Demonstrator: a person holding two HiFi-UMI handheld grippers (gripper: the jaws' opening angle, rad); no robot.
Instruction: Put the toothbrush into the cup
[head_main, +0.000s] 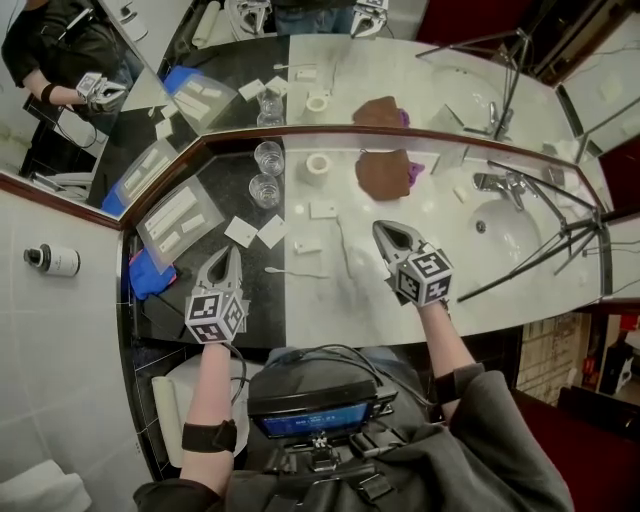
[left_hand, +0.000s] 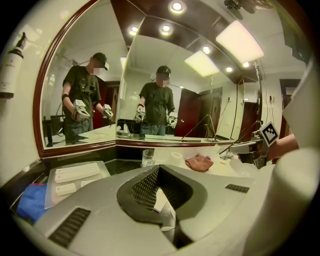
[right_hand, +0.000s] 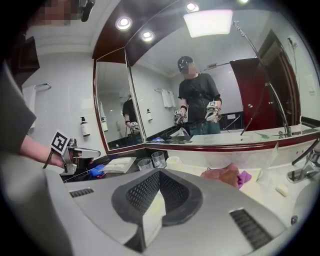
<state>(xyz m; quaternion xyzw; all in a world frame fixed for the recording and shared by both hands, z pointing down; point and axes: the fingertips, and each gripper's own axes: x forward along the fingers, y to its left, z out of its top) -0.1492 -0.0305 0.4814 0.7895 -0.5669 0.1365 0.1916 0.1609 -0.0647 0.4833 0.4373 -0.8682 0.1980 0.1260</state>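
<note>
Toothbrush (head_main: 297, 273) flat on counter (head_main: 330, 310) between closed left hand-held gripper (head_main: 233, 252) and closed right hand-held gripper (head_main: 384, 229).

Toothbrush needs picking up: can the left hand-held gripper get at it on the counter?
Probably yes: the toothbrush lies bare just right of the left hand-held gripper, nothing between them; its shut jaws must open first.
</note>
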